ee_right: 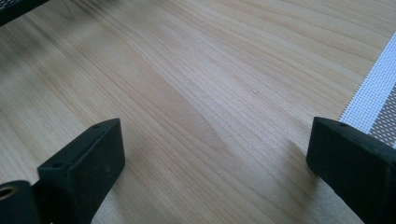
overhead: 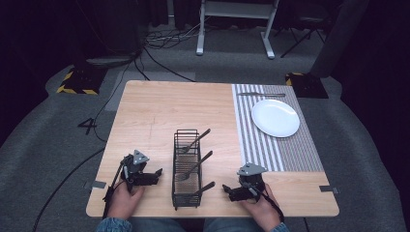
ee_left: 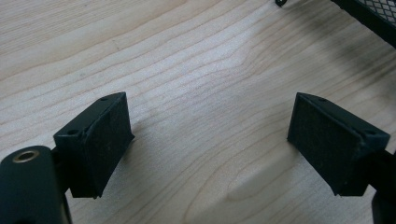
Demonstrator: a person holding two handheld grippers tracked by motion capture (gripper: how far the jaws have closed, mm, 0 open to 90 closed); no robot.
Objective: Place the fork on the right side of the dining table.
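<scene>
High view with both gripper views. A black wire basket (overhead: 186, 169) stands on the wooden counter (overhead: 154, 111) near its front edge, midway between the person's two hands. It is a narrow rack whose long axis runs from the person toward the far edge. Three pieces of dark cutlery (overhead: 193, 168) lie in it one behind another, each with its handle slanting up and to the right over the basket's right rim: the far piece (overhead: 196, 140), the middle one, and the near piece (overhead: 203, 189).

The left tool (overhead: 155, 172) rests low over the counter just left of the basket, its jaws wide apart with bare wood between them; in the left gripper view, a corner of the basket (ee_left: 369, 14) lies ahead and to the right. The right tool (overhead: 226, 188) sits just right of the basket, jaws likewise spread wide and empty, pointing leftward at it. In the right gripper view, the striped placemat (ee_right: 378, 102) edges the right side.

Because the handles project to the right, the right tool is judged the nearer one, the near piece's handle tip lying just beside it. A white plate (overhead: 275, 117) waits on the placemat (overhead: 290, 150) at the far right, with a knife (overhead: 261, 94) beyond it, well apart from both tools.
</scene>
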